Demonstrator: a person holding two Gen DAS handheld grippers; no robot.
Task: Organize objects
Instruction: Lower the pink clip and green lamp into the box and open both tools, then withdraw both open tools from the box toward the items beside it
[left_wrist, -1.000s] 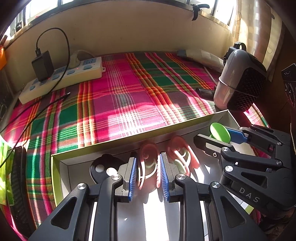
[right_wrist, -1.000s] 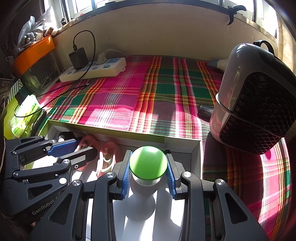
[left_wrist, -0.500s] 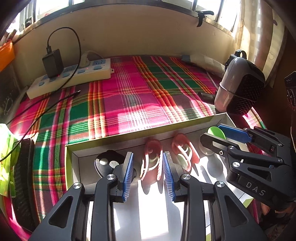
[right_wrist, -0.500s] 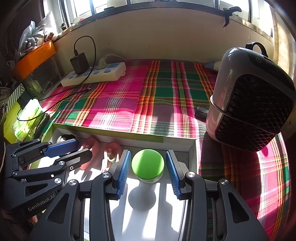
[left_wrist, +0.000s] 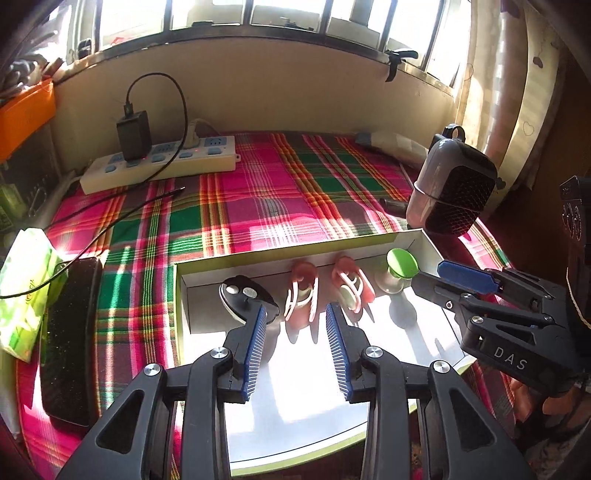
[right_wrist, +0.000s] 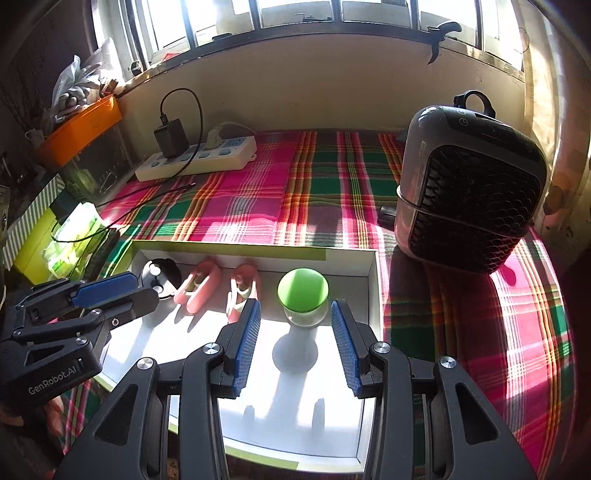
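Note:
A shallow white box with a green rim (left_wrist: 288, 254) (right_wrist: 373, 280) lies on the plaid cloth. Along its far wall stand a black key fob (left_wrist: 245, 297) (right_wrist: 157, 275), two pink clips (left_wrist: 303, 291) (left_wrist: 351, 282) (right_wrist: 199, 284) (right_wrist: 242, 286) and a green-capped jar (left_wrist: 400, 264) (right_wrist: 303, 295). My left gripper (left_wrist: 295, 325) is open and empty, just short of the left pink clip. My right gripper (right_wrist: 295, 321) is open and empty, just short of the jar. Each gripper shows in the other's view, the right one (left_wrist: 436, 278) and the left one (right_wrist: 144, 288).
A grey and black fan heater (left_wrist: 450, 194) (right_wrist: 469, 199) stands right of the box. A white power strip (left_wrist: 159, 164) (right_wrist: 195, 158) with a black charger and cable lies at the back left. A black flat object (left_wrist: 70, 332) and a green tissue pack (left_wrist: 24, 288) lie left of the box.
Both grippers opened and drew back and up. The left let go of the left pink clip, the right let go of the green-capped jar; both now rest in the box.

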